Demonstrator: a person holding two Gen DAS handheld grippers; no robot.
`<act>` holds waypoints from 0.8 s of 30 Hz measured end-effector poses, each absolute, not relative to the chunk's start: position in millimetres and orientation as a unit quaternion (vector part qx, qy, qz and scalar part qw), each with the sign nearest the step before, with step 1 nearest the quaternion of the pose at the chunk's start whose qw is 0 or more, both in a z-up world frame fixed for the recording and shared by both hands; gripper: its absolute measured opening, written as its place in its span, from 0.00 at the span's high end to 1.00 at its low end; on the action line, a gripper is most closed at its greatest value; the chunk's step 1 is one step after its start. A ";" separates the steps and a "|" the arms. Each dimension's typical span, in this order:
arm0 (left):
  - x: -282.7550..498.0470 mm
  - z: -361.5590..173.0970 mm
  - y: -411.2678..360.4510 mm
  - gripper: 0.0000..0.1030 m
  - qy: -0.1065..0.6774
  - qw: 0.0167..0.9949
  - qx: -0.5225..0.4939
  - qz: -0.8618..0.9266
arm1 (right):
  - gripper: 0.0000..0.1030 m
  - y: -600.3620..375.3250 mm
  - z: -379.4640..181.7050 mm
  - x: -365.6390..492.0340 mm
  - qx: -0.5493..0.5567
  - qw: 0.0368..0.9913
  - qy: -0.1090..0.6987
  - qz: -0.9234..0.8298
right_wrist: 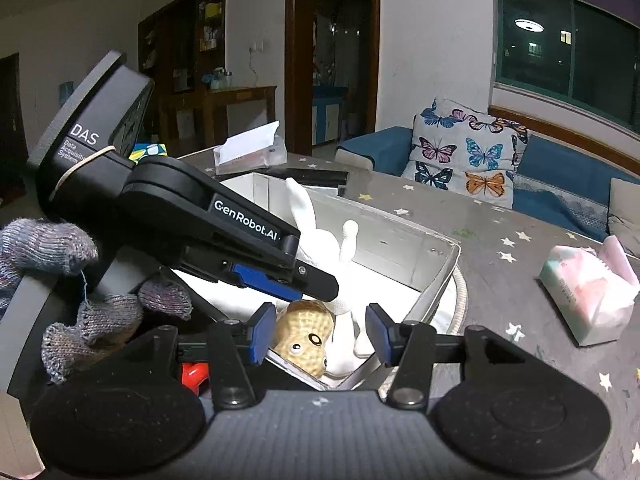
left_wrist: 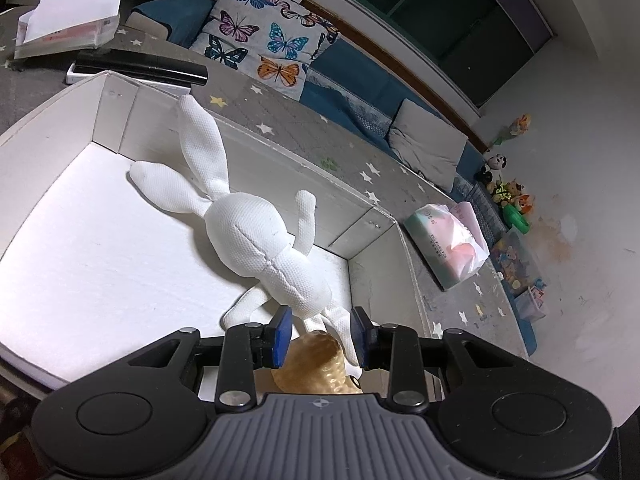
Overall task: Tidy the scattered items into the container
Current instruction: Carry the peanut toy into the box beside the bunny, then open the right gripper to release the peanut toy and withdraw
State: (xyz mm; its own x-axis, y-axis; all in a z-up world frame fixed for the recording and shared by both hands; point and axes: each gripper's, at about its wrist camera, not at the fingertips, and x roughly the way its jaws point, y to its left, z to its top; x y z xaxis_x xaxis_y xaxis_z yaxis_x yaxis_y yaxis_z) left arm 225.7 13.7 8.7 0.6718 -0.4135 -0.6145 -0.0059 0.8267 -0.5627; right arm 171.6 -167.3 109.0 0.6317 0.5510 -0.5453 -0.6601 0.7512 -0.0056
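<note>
the white rabbit [left_wrist: 260, 236] lies inside the white box [left_wrist: 120, 120] on the starry table [left_wrist: 304, 132]. the left gripper [left_wrist: 320, 332] hangs over the near corner, clamped on the peanut toy [left_wrist: 320, 364]. the right gripper [right_wrist: 320, 332] is empty, pads apart beside the peanut.

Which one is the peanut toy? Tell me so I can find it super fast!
Find the big white box on the grey table with stars. Look in its near corner, next to the legs of the floppy white bunny lying inside. The peanut toy is the small tan, bumpy thing with two googly eyes, the only thing in the box that is not white.
</note>
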 end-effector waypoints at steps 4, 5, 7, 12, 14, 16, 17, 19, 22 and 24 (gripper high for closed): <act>221.3 11.3 13.5 0.67 0.384 0.876 -0.266 -0.116 | 0.51 -171.0 110.9 165.2 -0.096 0.899 0.261 0.339; 219.8 12.2 13.7 0.67 0.383 0.877 -0.265 -0.116 | 0.51 -172.4 111.0 163.6 -0.095 0.899 0.260 0.340; 216.1 14.7 14.5 0.67 0.380 0.879 -0.263 -0.116 | 0.51 -174.8 111.9 158.5 -0.091 0.900 0.258 0.341; 203.5 21.8 16.5 0.67 0.369 0.886 -0.257 -0.115 | 0.44 -182.9 110.9 147.0 -0.080 0.901 0.255 0.342; 197.9 24.9 17.3 0.67 0.364 0.889 -0.253 -0.114 | 0.42 -184.9 111.2 140.6 -0.079 0.901 0.252 0.344; 191.7 28.3 18.3 0.67 0.358 0.892 -0.250 -0.113 | 0.42 -185.9 110.9 134.2 -0.077 0.900 0.252 0.346; 188.7 30.0 18.7 0.67 0.356 0.894 -0.249 -0.113 | 0.42 -186.8 110.5 131.6 -0.075 0.900 0.253 0.348; 180.9 33.6 19.4 0.67 0.350 0.897 -0.244 -0.113 | 0.41 -186.9 108.5 126.5 -0.075 0.898 0.255 0.350; 167.8 38.3 20.6 0.67 0.341 0.904 -0.234 -0.111 | 0.37 -184.9 104.1 118.0 -0.077 0.895 0.260 0.353; 158.7 40.9 21.9 0.67 0.336 0.907 -0.227 -0.110 | 0.37 -183.9 100.4 113.1 -0.080 0.893 0.264 0.354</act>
